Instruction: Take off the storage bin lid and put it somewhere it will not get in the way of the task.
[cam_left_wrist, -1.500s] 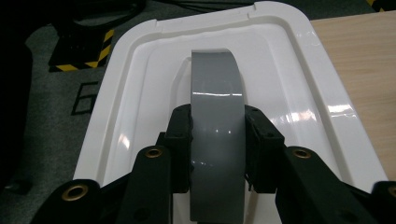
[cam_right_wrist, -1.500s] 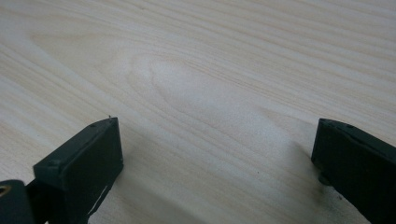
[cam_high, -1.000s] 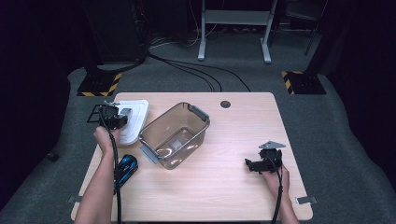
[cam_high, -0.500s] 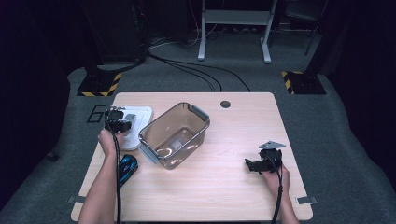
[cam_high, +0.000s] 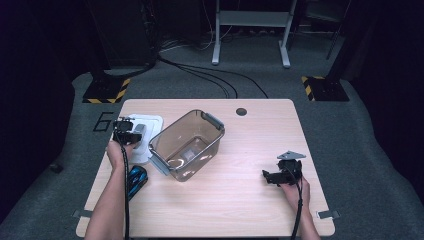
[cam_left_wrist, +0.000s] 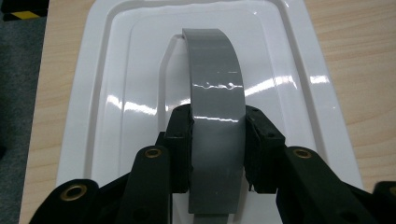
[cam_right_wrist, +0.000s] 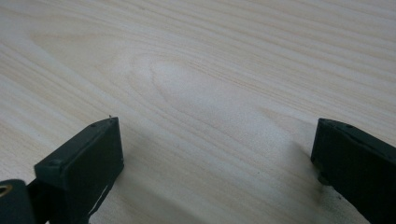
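From the high view, the left gripper (cam_high: 127, 134) sits over the white lid (cam_high: 150, 125) at the counter's (cam_high: 240, 210) left, beside the clear bin (cam_high: 187, 145); the right gripper (cam_high: 281, 174) rests well apart. In the left gripper view, the jaws are clamped on the lid's grey handle (cam_left_wrist: 215, 93) (glossy, likely slippery; the lid looks light and stiff, so the arched handle suits a grip). In the right gripper view, the jaws stand wide apart above bare wood.

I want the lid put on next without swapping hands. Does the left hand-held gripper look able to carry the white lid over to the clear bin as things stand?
Probably yes. The left hand-held gripper is shut on the grey handle of the white lid, and the clear bin sits open right beside it with nothing between them.
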